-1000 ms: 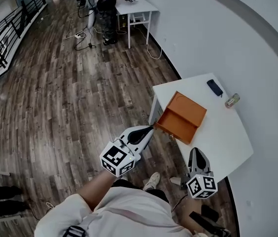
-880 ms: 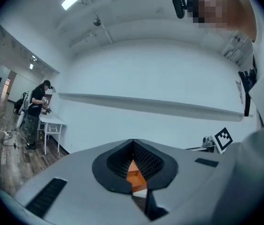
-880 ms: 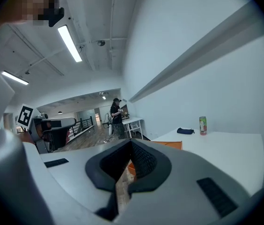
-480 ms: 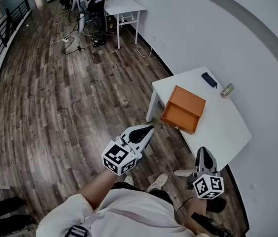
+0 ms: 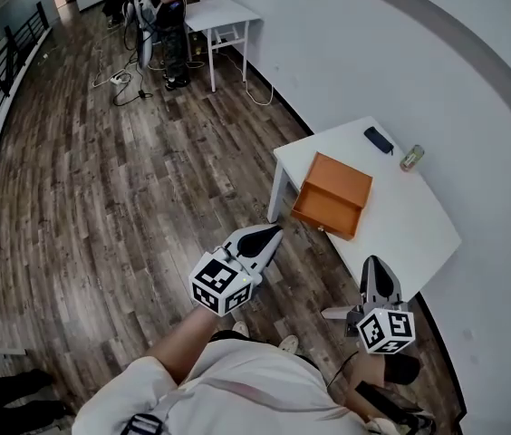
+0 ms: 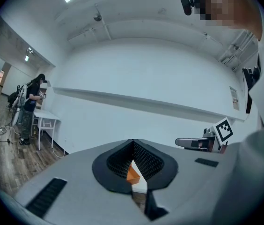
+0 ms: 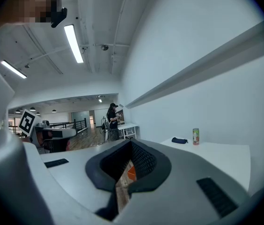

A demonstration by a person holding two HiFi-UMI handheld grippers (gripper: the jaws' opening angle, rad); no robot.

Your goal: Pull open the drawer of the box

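Left gripper [image 5: 269,234] jaws pressed together, empty, held level above floor, tip aimed at orange box [image 5: 335,188]. Right gripper [image 5: 374,265] likewise closed, empty, off table's [image 5: 409,225] near edge. Box on table's left part, apart from both; drawer seemingly part-way out.

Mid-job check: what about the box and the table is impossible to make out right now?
1. The drawer of the box: its handle and how far it stands out are too small in the head view. In both gripper views the shut jaws leave only an orange sliver.
2. Dark flat thing and can on the table: too small to identify.
3. Person by the far table: cut off by the head view's top edge.
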